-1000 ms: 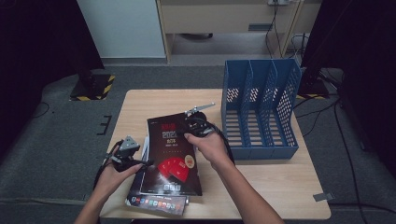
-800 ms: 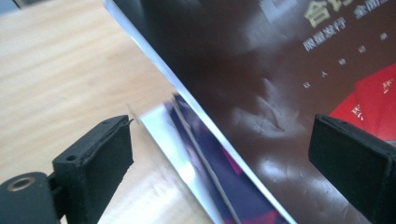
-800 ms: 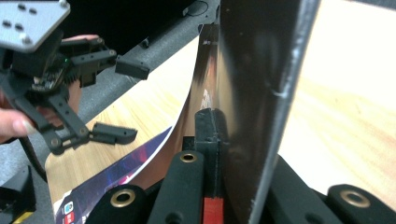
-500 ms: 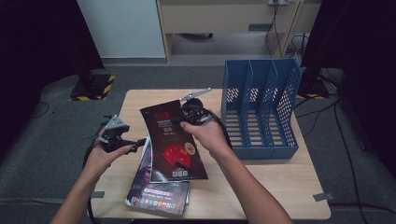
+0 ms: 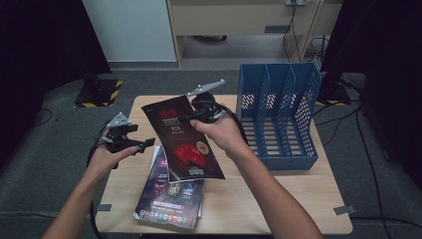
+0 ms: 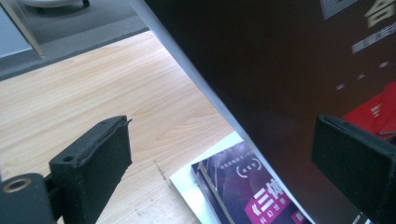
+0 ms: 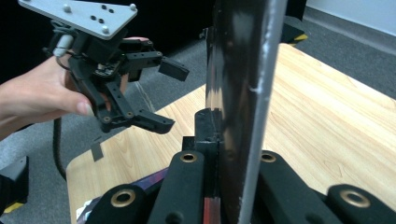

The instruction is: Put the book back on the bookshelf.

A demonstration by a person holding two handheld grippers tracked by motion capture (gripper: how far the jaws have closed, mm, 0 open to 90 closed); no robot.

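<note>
The counter carries a blue file rack at its right side; the rack's three bays face upward, and their contents cannot be made out behind the perforated dividers. A stack of magazines lies flat near the front edge, its upper part hidden beneath the raised black-and-red magazine. That magazine is held off the counter, tilted, above the stack. The right tongs are clamped on its top edge. The left tongs stand open beside its left edge, gripping nothing.
</note>
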